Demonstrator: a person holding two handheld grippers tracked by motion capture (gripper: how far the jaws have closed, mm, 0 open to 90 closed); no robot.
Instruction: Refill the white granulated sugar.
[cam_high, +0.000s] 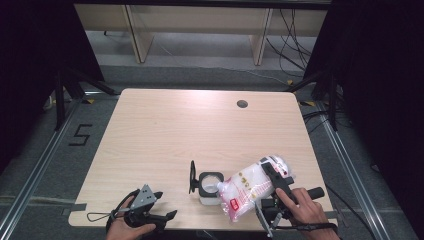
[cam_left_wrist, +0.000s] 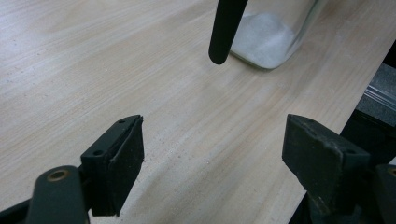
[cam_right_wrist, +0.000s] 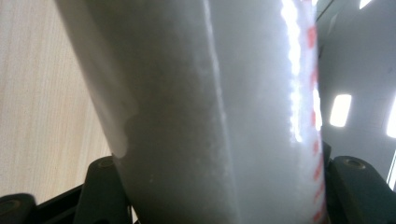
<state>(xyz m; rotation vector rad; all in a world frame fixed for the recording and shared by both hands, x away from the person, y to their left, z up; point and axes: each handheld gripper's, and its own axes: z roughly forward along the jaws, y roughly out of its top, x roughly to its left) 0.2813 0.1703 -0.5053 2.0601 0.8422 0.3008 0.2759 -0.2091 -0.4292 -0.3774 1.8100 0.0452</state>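
The right gripper (cam_high: 270, 182) grasps a white bag (cam_high: 250, 187), tilted with its corner over the open jar (cam_high: 210, 186) near the table (cam_high: 165, 130) front edge. The bag hides the jaw tips; powder seems to pour. The left gripper (cam_high: 150, 212) rests released, jaws apart.

The bag (cam_high: 248, 190) is a clear plastic pouch packed with white grains, printed with red marks along its side. It hangs tilted above the surface (cam_high: 165, 130), its lower corner dipping to the mouth of the jar (cam_high: 210, 187) and its other end raised toward the right edge. From close up its side looks smooth, glossy and white, with the red print running down one edge.

The jar is a small clear glass one with squared sides, standing upright near the front of the surface. Its black-rimmed lid (cam_high: 192, 176) is swung open and stands on edge at its left. White grains lie at its bottom.
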